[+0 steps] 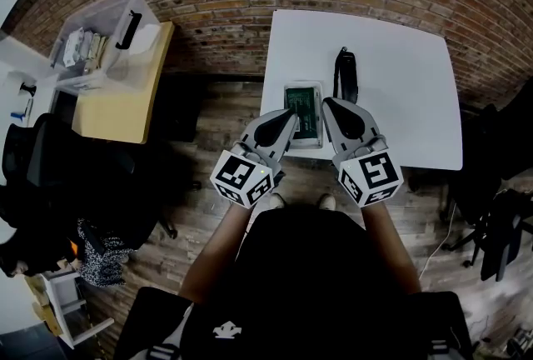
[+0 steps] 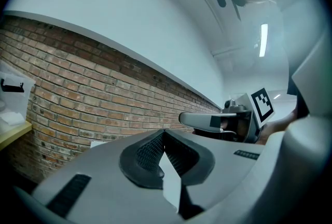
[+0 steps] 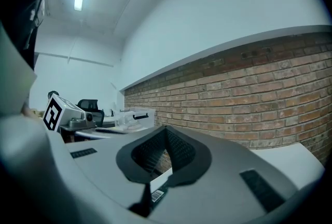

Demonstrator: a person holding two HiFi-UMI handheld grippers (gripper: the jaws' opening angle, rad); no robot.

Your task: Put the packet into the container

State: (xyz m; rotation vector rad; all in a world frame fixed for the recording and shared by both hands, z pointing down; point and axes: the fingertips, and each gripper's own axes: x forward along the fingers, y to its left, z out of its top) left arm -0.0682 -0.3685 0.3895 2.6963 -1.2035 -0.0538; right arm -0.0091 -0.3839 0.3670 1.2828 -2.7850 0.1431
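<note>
Left gripper, right gripper closed — tips at container w/ packet inside.

Container: clear, rectangular, shallow, standing upright near the front-left edge of the white table. Packet: dark green with pale print, lying flat inside the container and filling most of it. Its near end is hidden.

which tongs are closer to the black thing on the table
Right. The right tongs sit by the black thing; the left tongs are across the container from it.
</note>
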